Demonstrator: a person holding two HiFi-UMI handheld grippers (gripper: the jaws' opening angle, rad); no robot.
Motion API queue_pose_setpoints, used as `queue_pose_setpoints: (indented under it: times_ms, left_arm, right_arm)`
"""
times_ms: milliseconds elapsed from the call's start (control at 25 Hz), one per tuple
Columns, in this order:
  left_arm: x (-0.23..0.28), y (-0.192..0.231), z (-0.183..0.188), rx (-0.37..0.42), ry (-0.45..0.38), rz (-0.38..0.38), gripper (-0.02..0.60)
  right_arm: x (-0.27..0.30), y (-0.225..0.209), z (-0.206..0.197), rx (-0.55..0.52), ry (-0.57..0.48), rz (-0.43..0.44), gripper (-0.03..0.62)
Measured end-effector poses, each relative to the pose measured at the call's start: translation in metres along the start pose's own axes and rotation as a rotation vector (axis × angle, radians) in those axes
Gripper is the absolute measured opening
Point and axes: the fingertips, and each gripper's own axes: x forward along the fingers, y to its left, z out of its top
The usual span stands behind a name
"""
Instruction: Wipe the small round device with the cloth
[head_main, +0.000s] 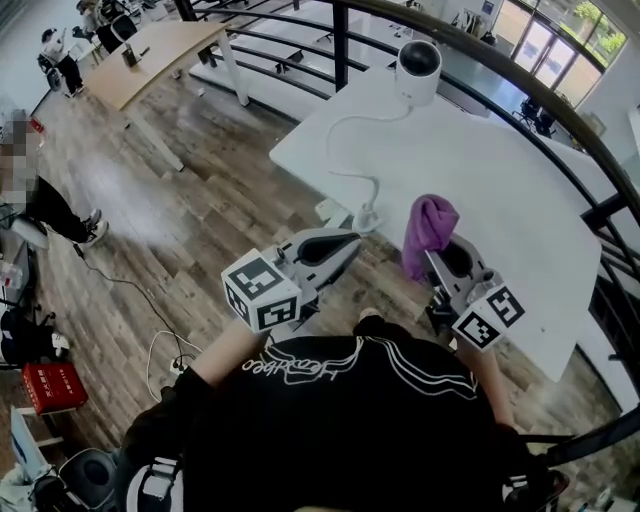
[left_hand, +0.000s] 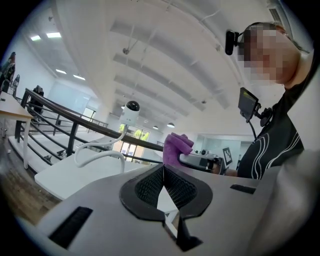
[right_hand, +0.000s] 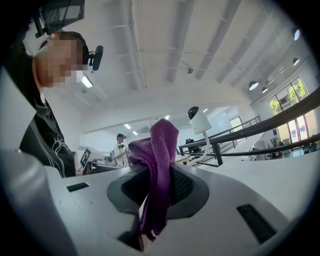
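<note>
The small round device (head_main: 418, 66) is a white camera with a dark lens, standing at the far end of the white table (head_main: 520, 190); it also shows in the left gripper view (left_hand: 131, 111) and the right gripper view (right_hand: 199, 119). Its white cable (head_main: 345, 150) loops toward the near edge. My right gripper (head_main: 432, 252) is shut on a purple cloth (head_main: 429, 228), which hangs from its jaws (right_hand: 156, 165). My left gripper (head_main: 352, 240) is shut with nothing in it, at the table's near left edge. Both grippers are well short of the device.
A black railing (head_main: 470, 40) curves behind the table. Wooden floor (head_main: 180, 200) lies to the left, with a wooden desk (head_main: 160, 55) farther off and people standing near it. A red box (head_main: 52, 386) and cables lie on the floor at the lower left.
</note>
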Motion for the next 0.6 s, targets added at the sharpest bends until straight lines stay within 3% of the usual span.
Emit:
queue_pose_setpoints:
  times_ms: [360,600]
  left_arm:
    - [-0.017,0.009,0.019,0.023,-0.009,0.059,0.009]
    - [0.029,0.072,0.062,0.075,-0.006,0.125,0.009]
  right_arm:
    - [0.011,-0.009,0.014,0.012,-0.029,0.015,0.066]
    - [0.049,-0.079,0.036,0.019,-0.038,0.073,0.066]
